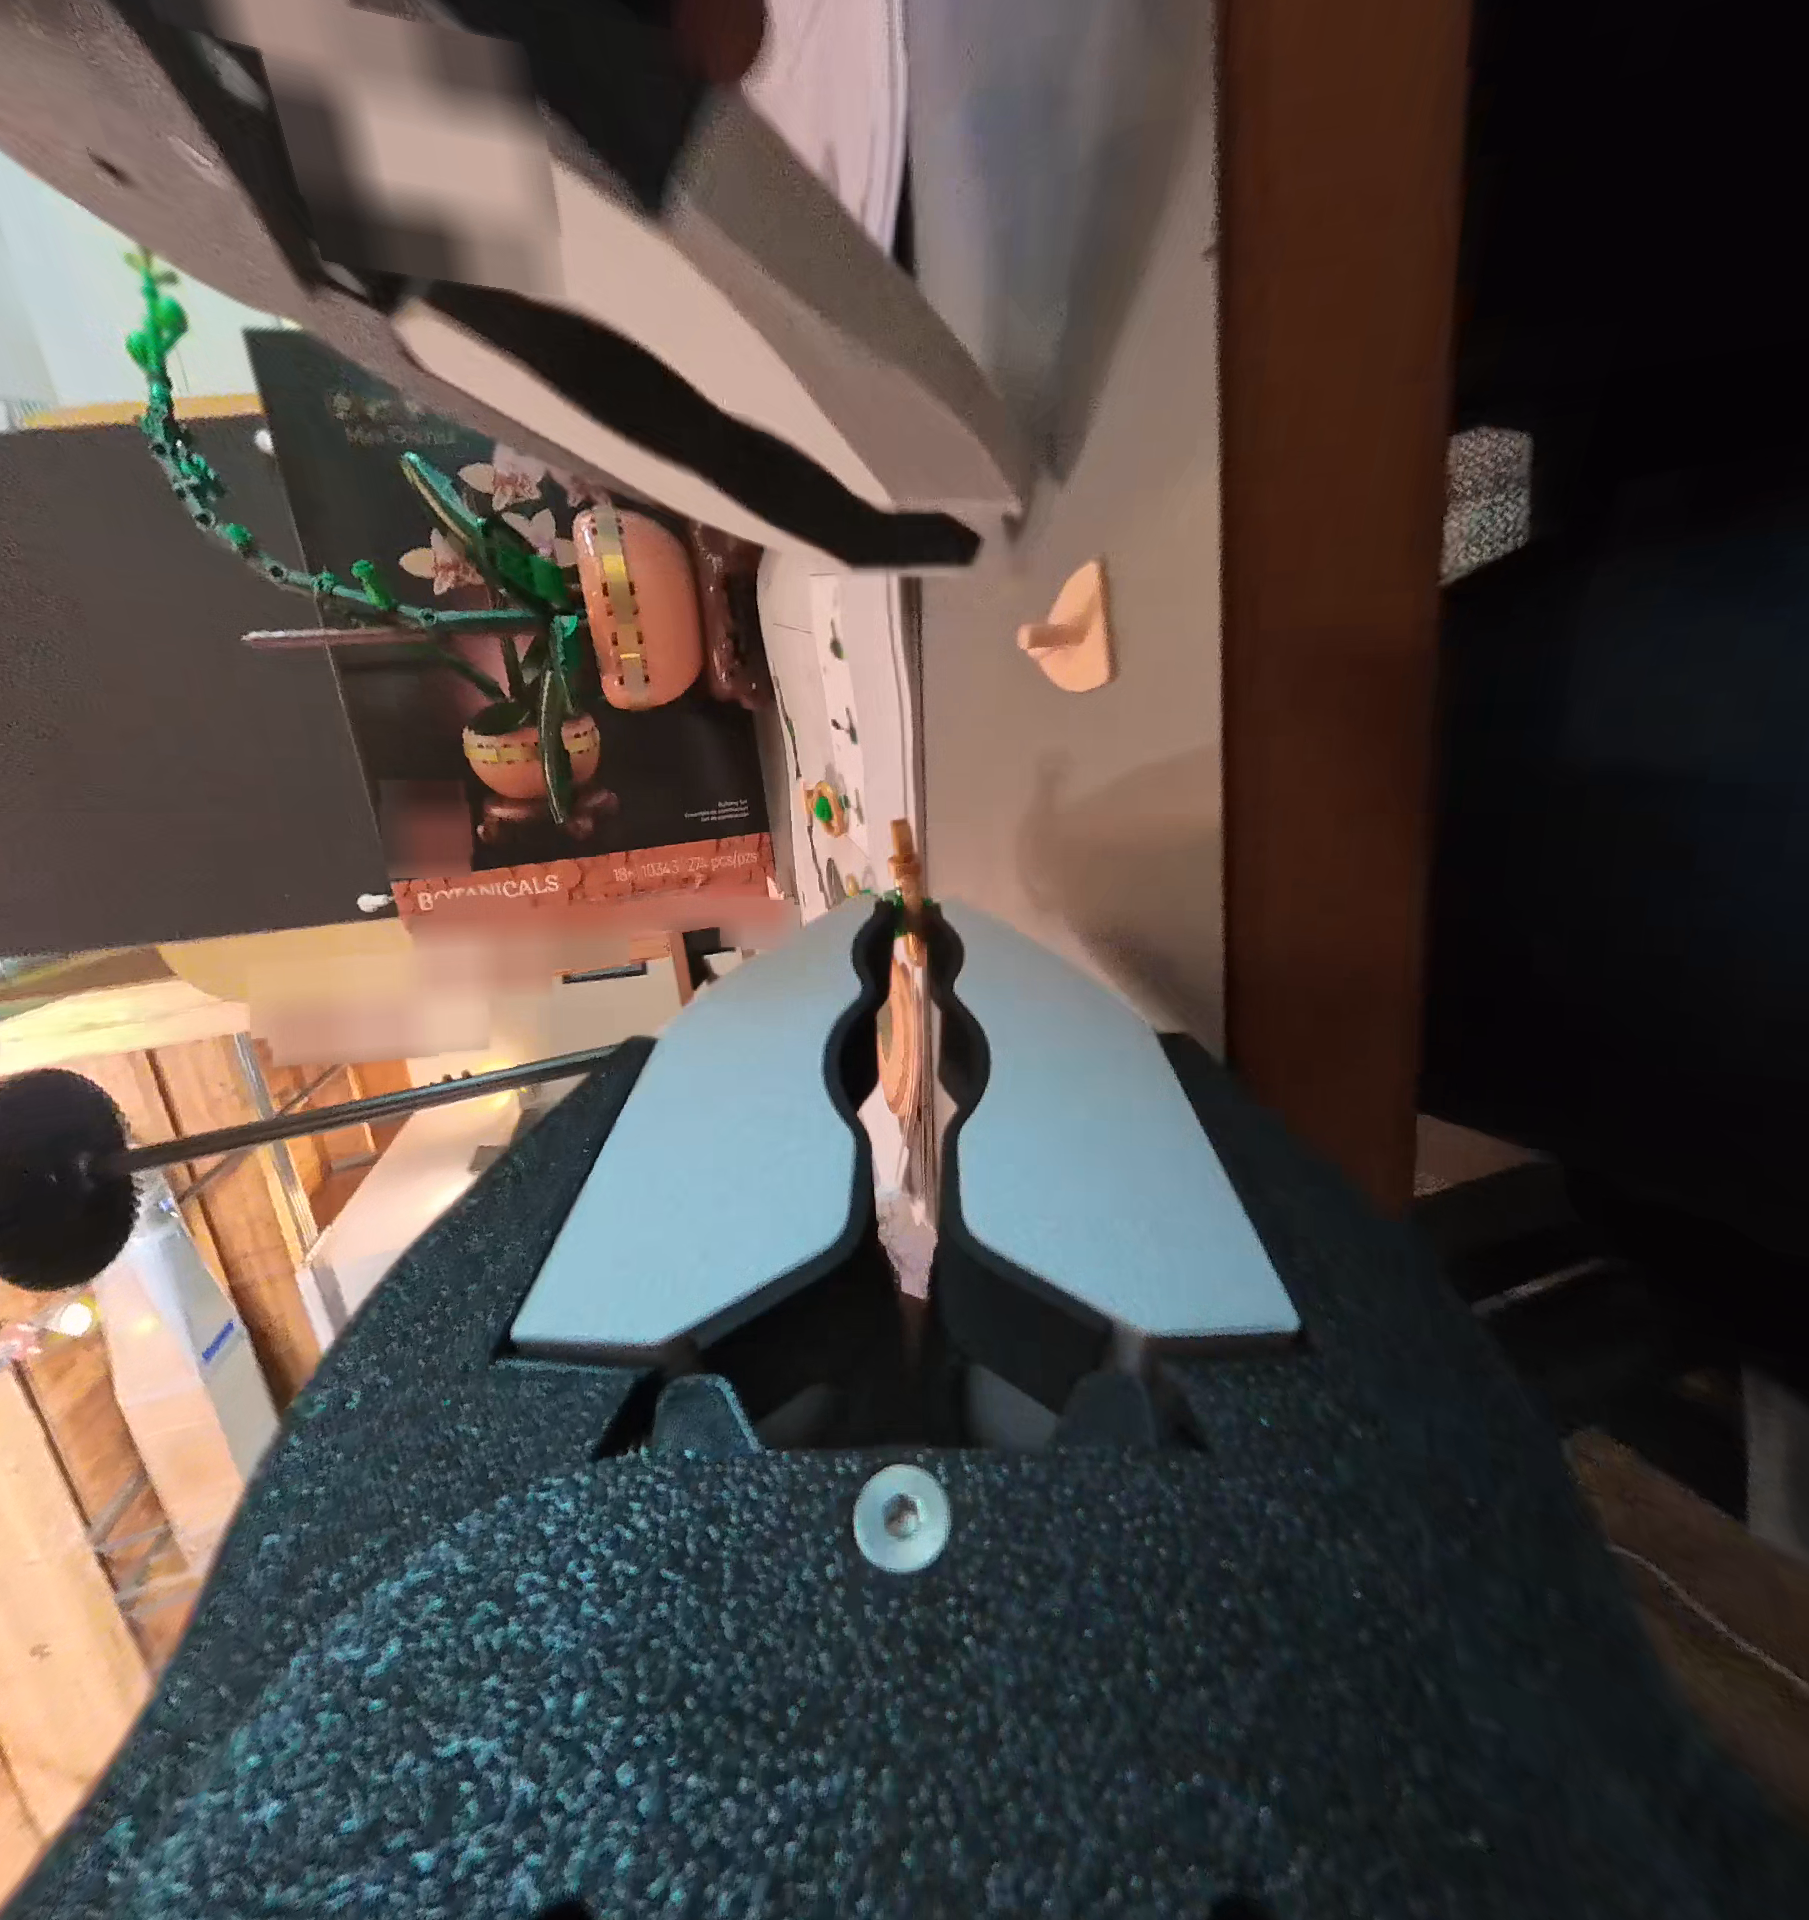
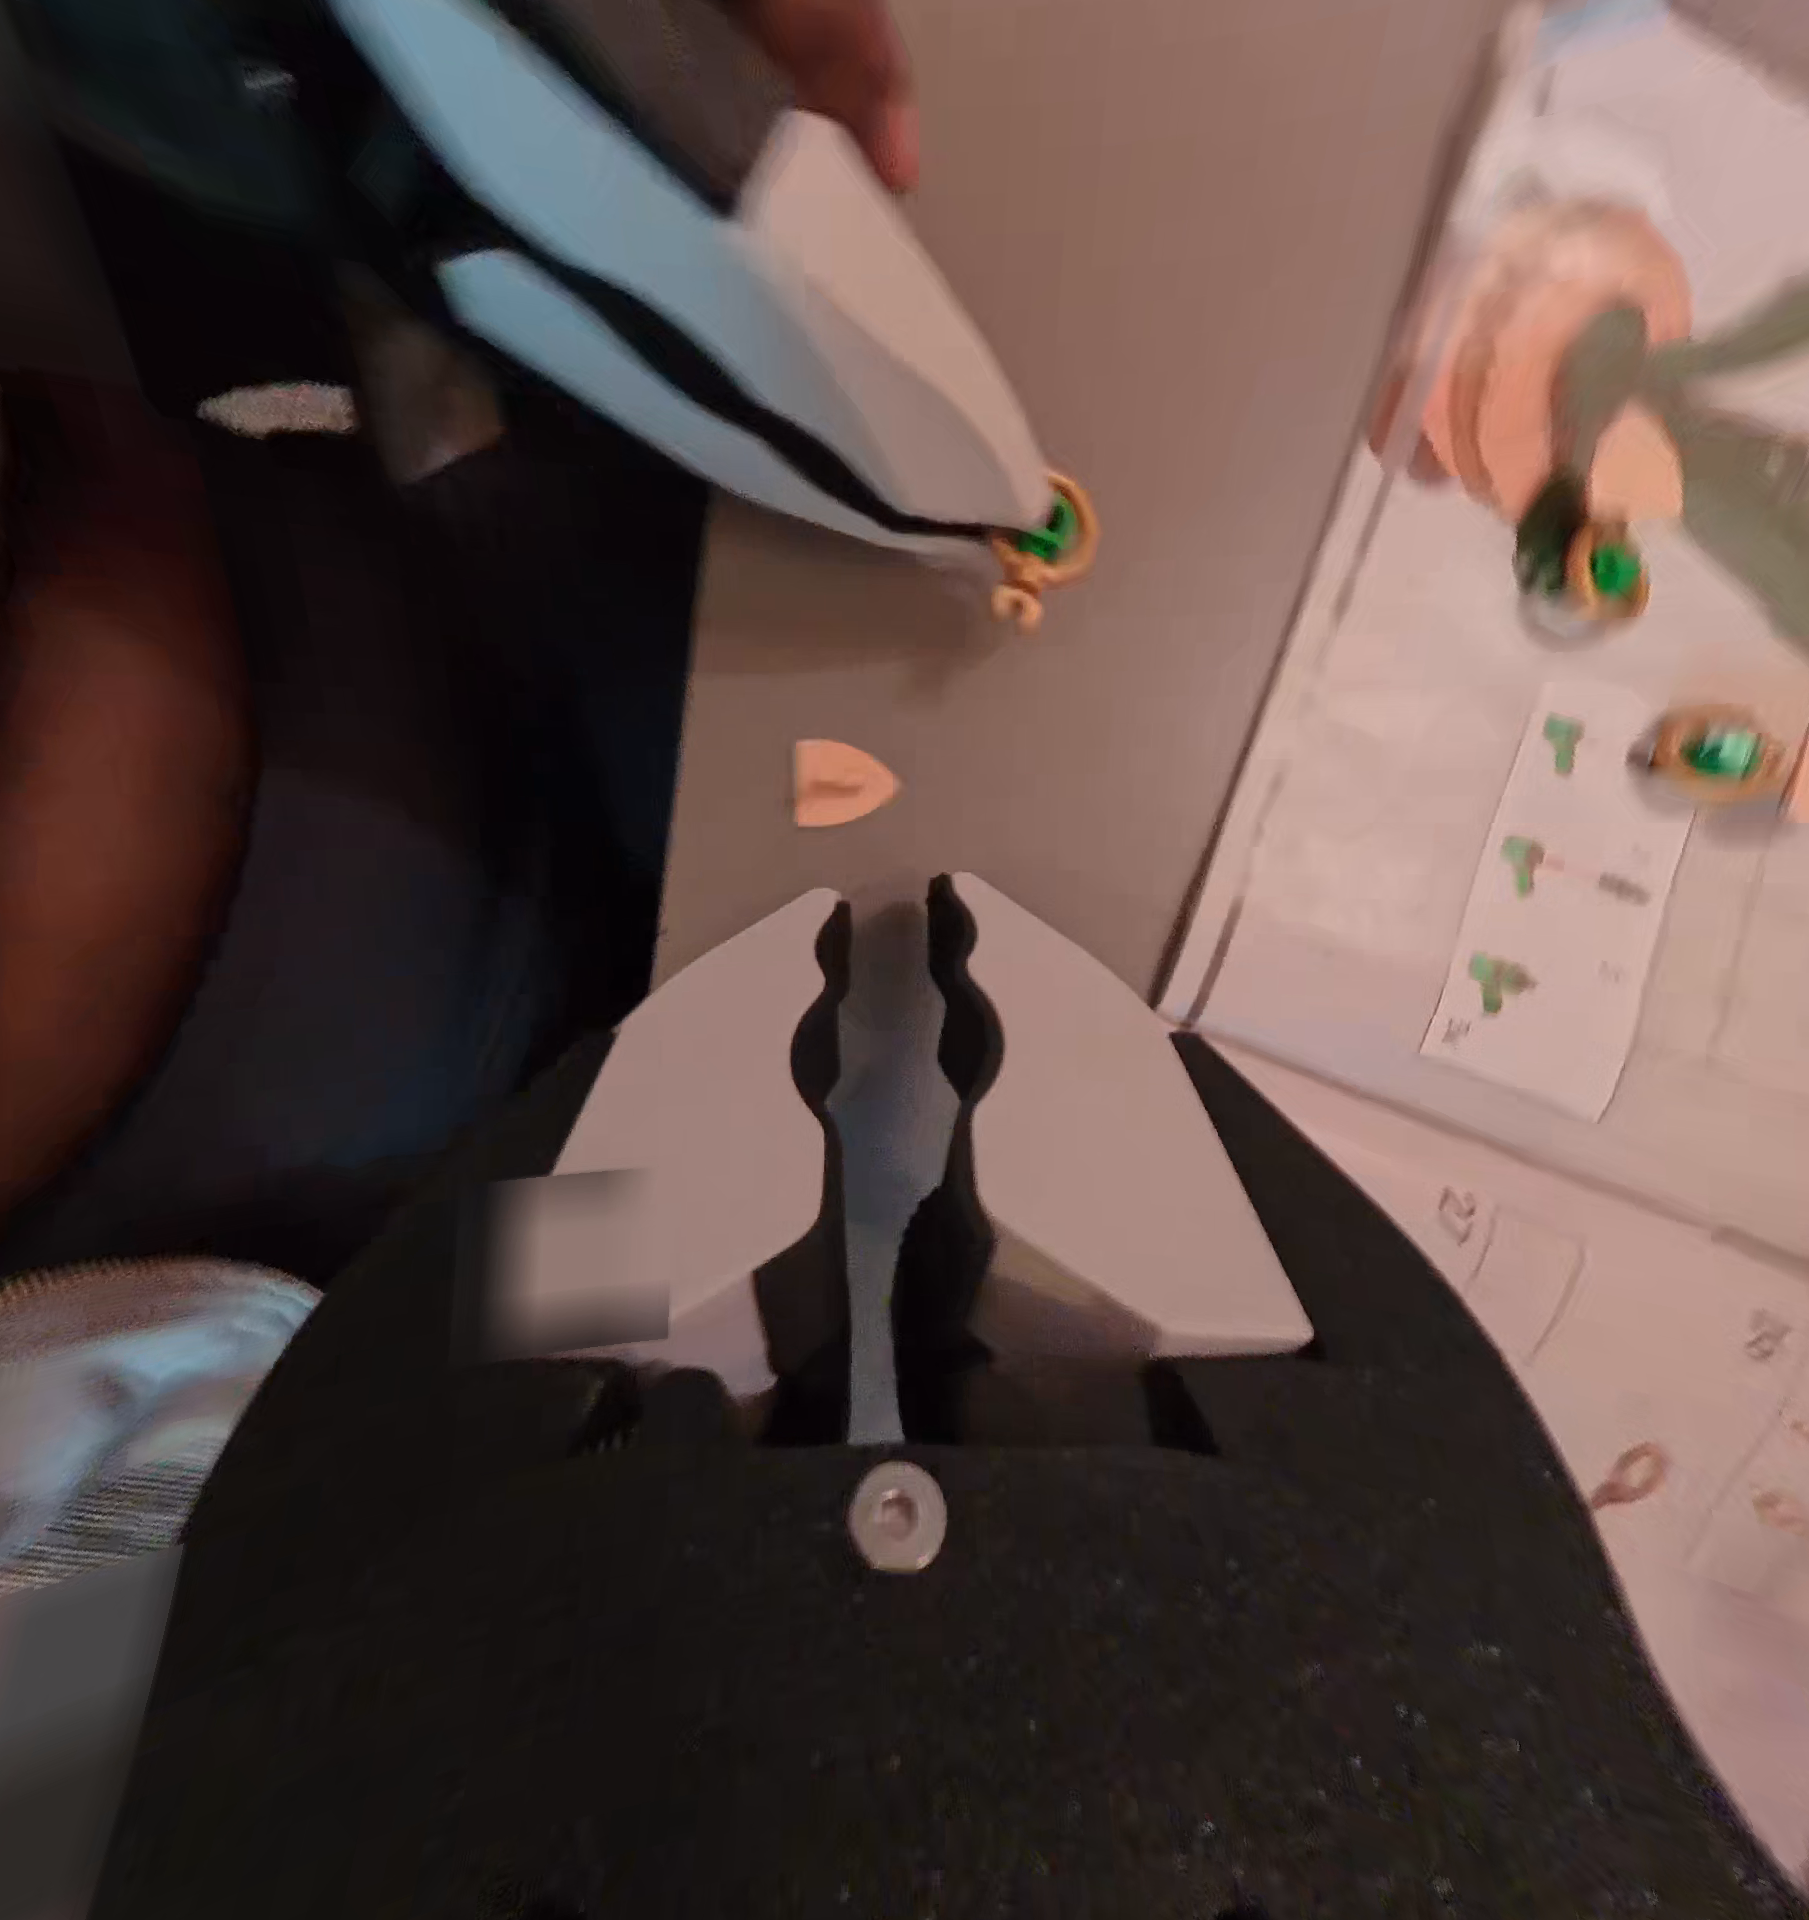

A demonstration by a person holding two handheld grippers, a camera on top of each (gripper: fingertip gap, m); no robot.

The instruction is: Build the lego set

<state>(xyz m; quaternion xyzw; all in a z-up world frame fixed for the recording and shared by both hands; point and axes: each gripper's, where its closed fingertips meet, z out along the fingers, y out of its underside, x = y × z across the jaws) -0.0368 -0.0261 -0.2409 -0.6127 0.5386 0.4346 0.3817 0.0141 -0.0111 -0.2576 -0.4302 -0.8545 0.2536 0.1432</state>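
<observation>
My left gripper is shut on a small gold ring piece with a green element, held just above the grey mat. It also shows in the right wrist view, with the gold and green piece at its tips. A loose tan wedge piece lies on the mat between the two grippers; the right wrist view shows this tan wedge piece just ahead of my right gripper. The right gripper is slightly open and empty. In the left wrist view it hovers near the wedge.
The built plant model with its peach pot and green stem stands before the set's box. The open instruction booklet lies beside the grey mat. A wooden table edge borders the mat.
</observation>
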